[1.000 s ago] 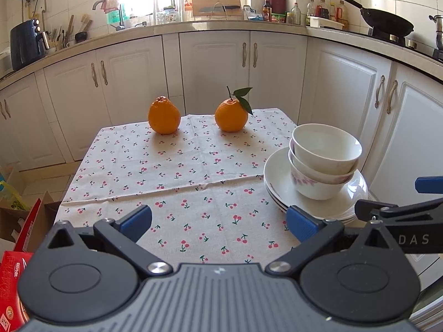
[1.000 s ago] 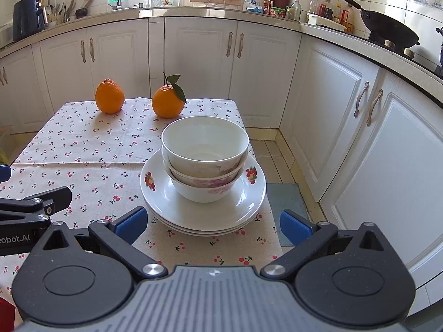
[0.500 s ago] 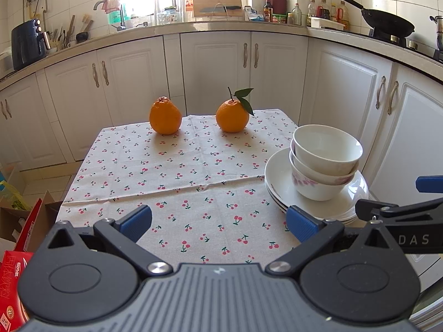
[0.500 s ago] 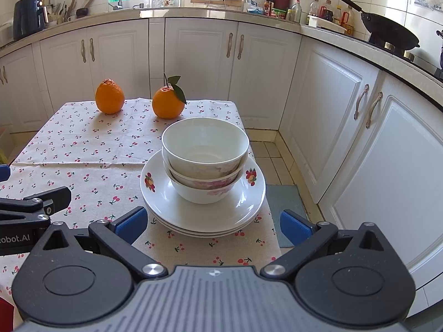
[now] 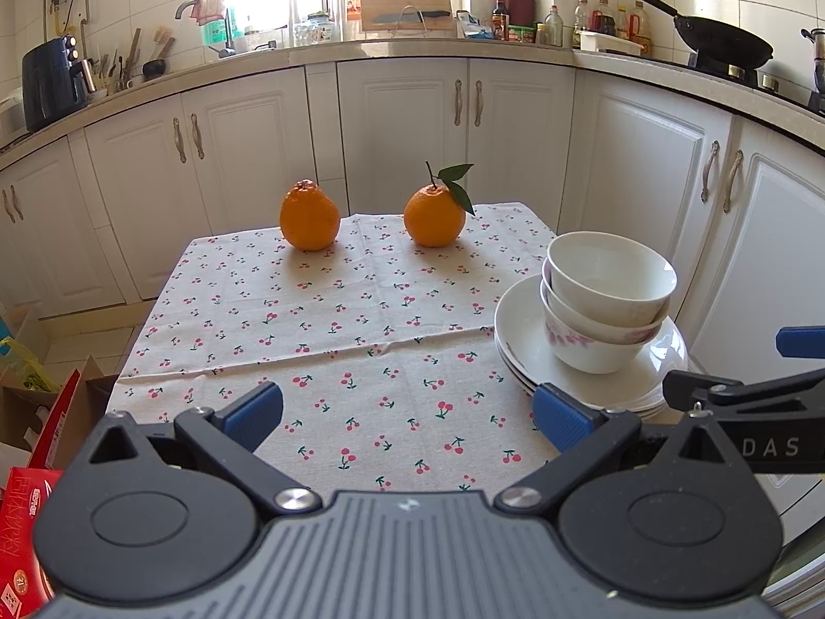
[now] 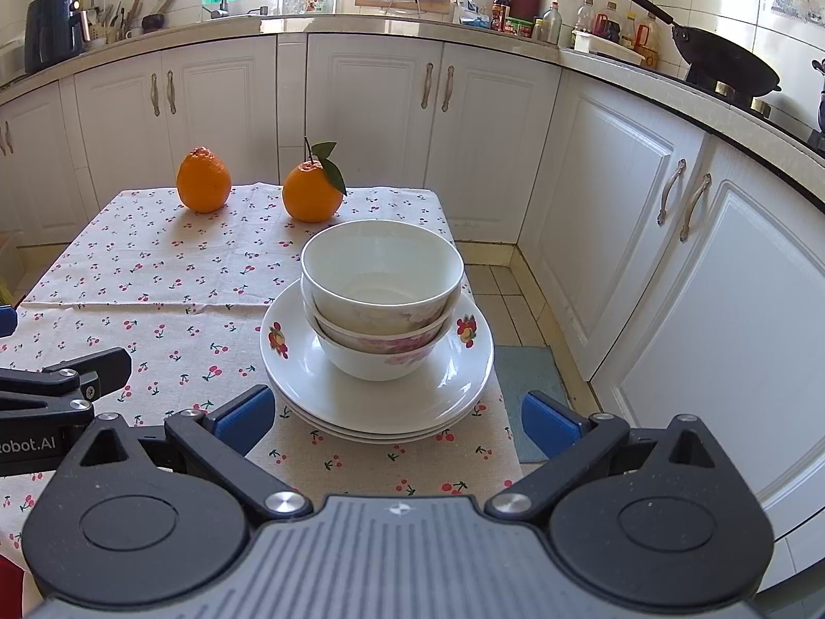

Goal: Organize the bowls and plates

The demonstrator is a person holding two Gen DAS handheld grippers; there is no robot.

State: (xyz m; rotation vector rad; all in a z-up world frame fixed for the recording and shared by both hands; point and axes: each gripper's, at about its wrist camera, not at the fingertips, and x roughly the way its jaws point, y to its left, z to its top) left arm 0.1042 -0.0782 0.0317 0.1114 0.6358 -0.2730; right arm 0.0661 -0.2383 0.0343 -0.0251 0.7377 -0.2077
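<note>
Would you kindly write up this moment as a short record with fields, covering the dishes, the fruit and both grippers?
surface: table under a cherry-print tablecloth
dishes: two nested white ceramic bowls standing on a stack of white fruit-print plates, near the table's right edge
fruit: plain orange and leafy orange at the far end, apart from each other
left gripper: jaws open, empty, above the cloth
right gripper: jaws open, empty, facing the plate stack
contact with dishes: none

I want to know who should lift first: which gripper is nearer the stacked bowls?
Right. The right gripper faces the stacked bowls head-on, open just short of the plates. The left gripper, also open, sits over the tablecloth, bowls off to its right.
</note>
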